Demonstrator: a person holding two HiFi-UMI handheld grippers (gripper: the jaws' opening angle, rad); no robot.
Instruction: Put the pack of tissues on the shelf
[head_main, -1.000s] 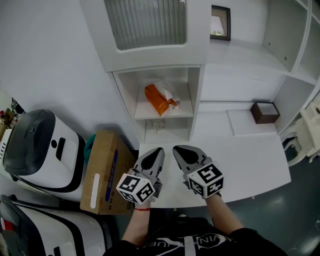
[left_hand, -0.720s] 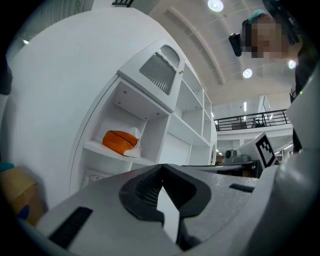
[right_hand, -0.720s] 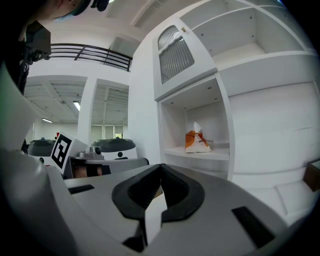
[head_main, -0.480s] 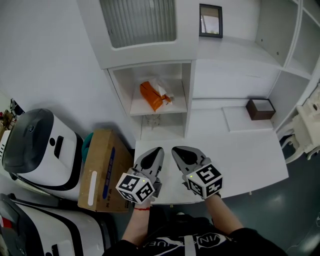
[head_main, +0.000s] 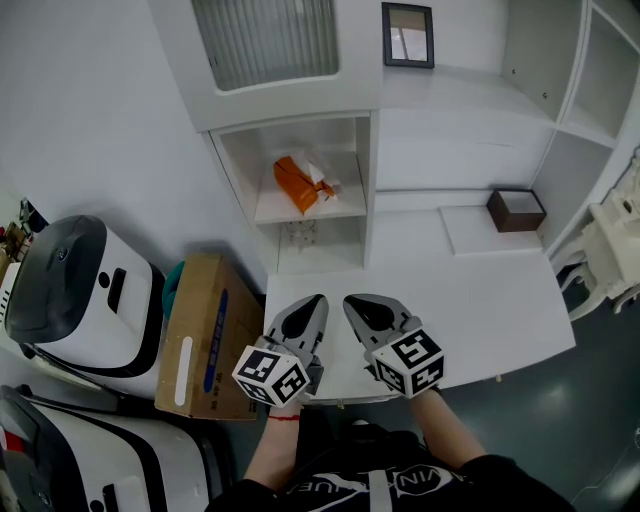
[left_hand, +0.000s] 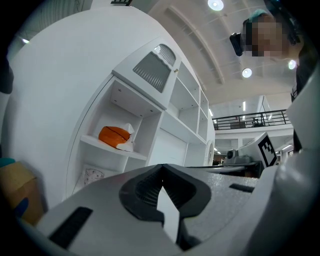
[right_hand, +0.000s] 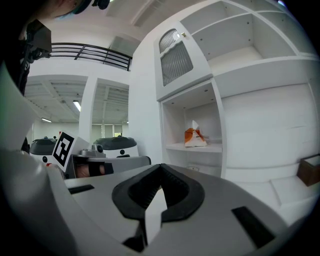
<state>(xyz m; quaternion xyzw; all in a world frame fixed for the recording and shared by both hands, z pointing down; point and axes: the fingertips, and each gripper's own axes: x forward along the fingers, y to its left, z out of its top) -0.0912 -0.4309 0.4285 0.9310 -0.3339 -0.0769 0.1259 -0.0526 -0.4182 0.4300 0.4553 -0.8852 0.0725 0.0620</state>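
The orange pack of tissues (head_main: 299, 182) lies on the upper shelf (head_main: 330, 208) of the white open cabinet; it also shows as the tissue pack (left_hand: 117, 137) and the pack (right_hand: 194, 136) in the gripper views. My left gripper (head_main: 312, 302) and right gripper (head_main: 356, 301) hover side by side over the near edge of the white desk (head_main: 480, 300), well short of the shelf. Both have their jaws closed together with nothing between them. The left gripper (left_hand: 161, 175) and right gripper (right_hand: 161, 174) point toward the cabinet.
A brown cardboard box (head_main: 206, 335) stands left of the desk beside white-and-grey machines (head_main: 70, 300). A small dark box (head_main: 516, 209) sits at the desk's back right. A framed picture (head_main: 408, 34) stands on the upper ledge. A patterned item (head_main: 299, 234) lies on the lower shelf.
The view has shifted so the cabinet and desk appear further left and up. Both grippers have kept their place and stayed shut.
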